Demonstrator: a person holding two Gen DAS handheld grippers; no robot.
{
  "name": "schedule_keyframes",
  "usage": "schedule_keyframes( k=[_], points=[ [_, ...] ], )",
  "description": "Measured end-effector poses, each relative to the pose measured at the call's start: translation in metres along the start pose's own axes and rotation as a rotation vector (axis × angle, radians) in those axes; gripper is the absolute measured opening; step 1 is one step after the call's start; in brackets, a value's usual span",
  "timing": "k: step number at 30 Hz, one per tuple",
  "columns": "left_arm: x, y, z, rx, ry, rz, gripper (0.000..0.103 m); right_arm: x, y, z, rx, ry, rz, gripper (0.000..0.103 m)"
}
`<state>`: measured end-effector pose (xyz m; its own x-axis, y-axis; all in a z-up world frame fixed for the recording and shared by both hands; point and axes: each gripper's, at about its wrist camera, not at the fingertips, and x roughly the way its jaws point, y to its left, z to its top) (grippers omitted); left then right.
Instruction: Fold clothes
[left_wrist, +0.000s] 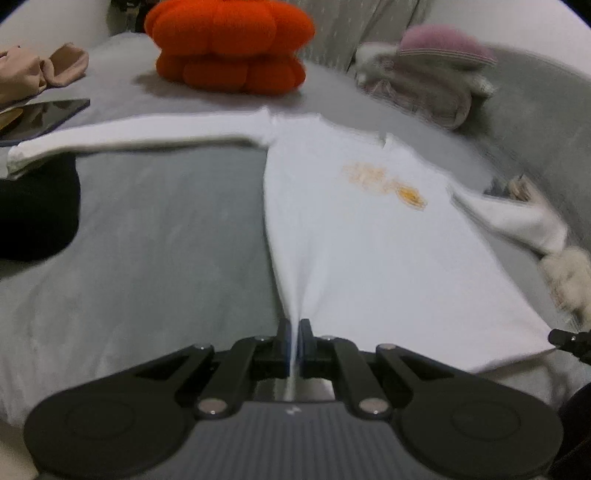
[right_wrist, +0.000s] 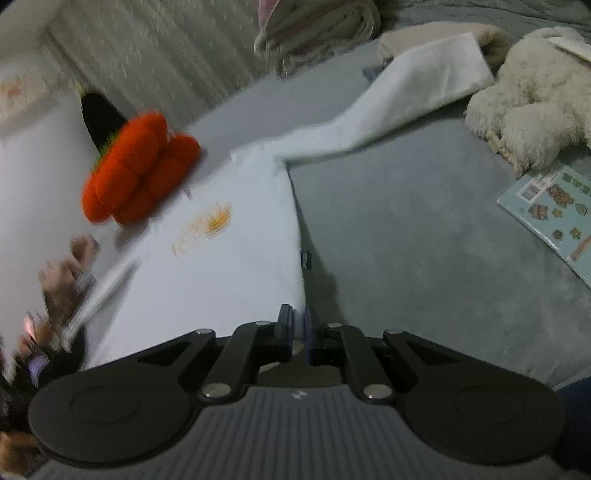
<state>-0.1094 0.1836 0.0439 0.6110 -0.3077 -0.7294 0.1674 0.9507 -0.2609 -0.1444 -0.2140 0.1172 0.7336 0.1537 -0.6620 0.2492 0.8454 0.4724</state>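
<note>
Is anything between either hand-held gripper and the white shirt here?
No. Both are already shut on the shirt hem: the left hand-held gripper pinches a gathered corner, the right hand-held gripper the other corner. The orange cushion sits beyond the collar, off the shirt body.

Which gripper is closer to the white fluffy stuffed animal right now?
Right. The right gripper, pinching the white shirt at its hem corner, has the stuffed animal on its side; the left gripper holds the opposite corner, farther away.
</note>
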Motion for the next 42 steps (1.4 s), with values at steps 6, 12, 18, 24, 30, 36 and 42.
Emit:
schedule_keyframes(
  k=[6, 12, 18, 24, 30, 36, 42],
  points=[
    [-0.003, 0.005, 0.004, 0.014, -0.008, 0.046, 0.033, 0.014, 0.009, -0.005, -0.083, 0.035, -0.071, 0.015],
    [-0.005, 0.016, 0.021, -0.026, -0.057, 0.077, 0.035, 0.003, 0.002, -0.002, -0.066, -0.029, -0.065, 0.025],
    [0.007, -0.008, 0.052, 0.014, -0.107, 0.099, 0.05, 0.015, 0.004, 0.028, -0.096, -0.039, -0.1, 0.025],
    [0.035, -0.039, 0.089, 0.012, -0.141, 0.142, 0.082, 0.027, -0.016, 0.084, -0.054, -0.071, -0.159, 0.027],
    [0.079, -0.069, 0.115, 0.033, -0.143, 0.178, 0.083, 0.064, -0.046, 0.14, 0.122, -0.061, -0.157, 0.036],
    [0.095, -0.072, 0.12, 0.035, -0.095, 0.201, 0.09, 0.075, -0.099, 0.149, 0.365, -0.133, -0.184, 0.041],
    [0.107, -0.069, 0.121, 0.003, -0.08, 0.192, 0.092, 0.065, -0.135, 0.162, 0.49, -0.268, -0.216, 0.041]
  ],
)
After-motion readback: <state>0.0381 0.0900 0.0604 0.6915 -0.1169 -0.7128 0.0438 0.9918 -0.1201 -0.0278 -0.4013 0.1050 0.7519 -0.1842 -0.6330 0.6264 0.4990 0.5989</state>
